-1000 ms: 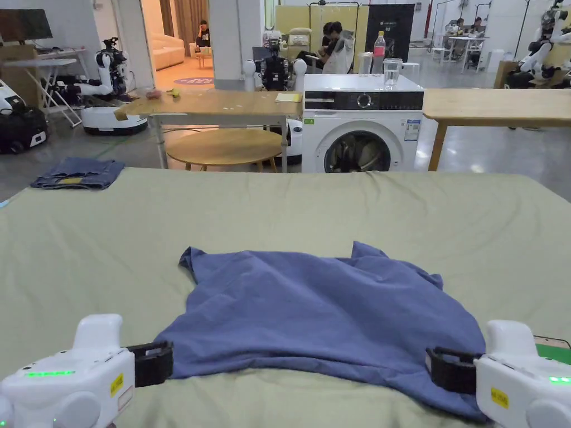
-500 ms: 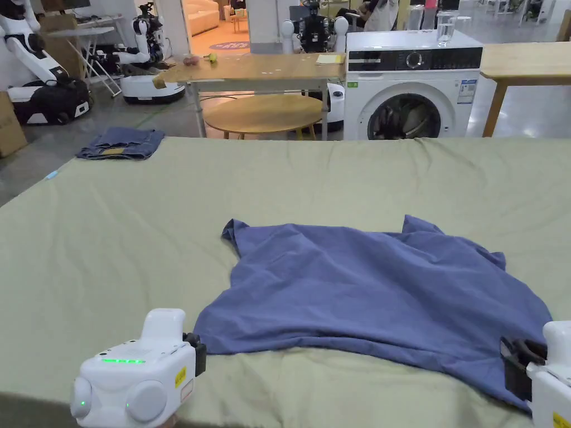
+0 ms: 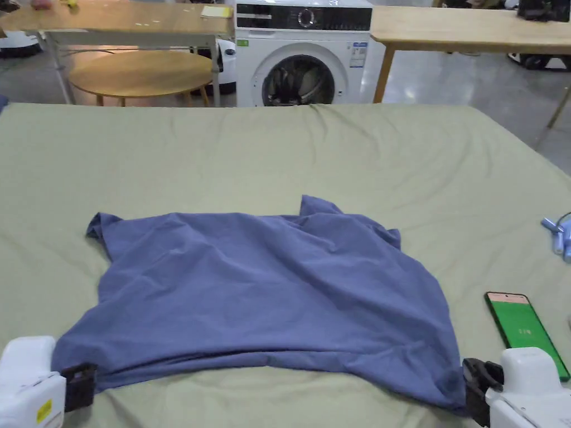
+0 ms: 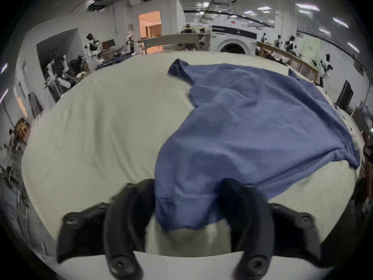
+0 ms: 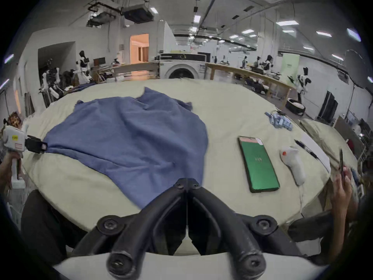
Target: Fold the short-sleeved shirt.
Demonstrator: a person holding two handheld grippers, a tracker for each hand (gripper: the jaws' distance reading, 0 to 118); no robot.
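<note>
A blue short-sleeved shirt (image 3: 267, 290) lies spread, somewhat rumpled, on the green-covered table (image 3: 279, 150), collar end away from me. My left gripper (image 3: 78, 384) sits at the near left hem corner. In the left gripper view its jaws stand wide apart (image 4: 185, 185) with the shirt (image 4: 252, 132) hem lying between them, so it is open. My right gripper (image 3: 474, 384) is at the near right corner. Its jaws meet (image 5: 187, 181) over the corner of the shirt (image 5: 131, 135), shut on it. The left gripper (image 5: 39, 146) also appears far left there.
A phone (image 3: 524, 329) with a green screen lies right of the shirt. Small blue items (image 3: 557, 234) are near the right edge, with a white device (image 5: 292, 163) and a pen (image 5: 304, 148). A hand (image 5: 341, 183) is at the right. A washing machine (image 3: 304, 56) stands beyond the table.
The head camera has tilted down and swung right, bringing the phone into view. Both grippers stay at the shirt's near corners, and the shirt lies much as before.
</note>
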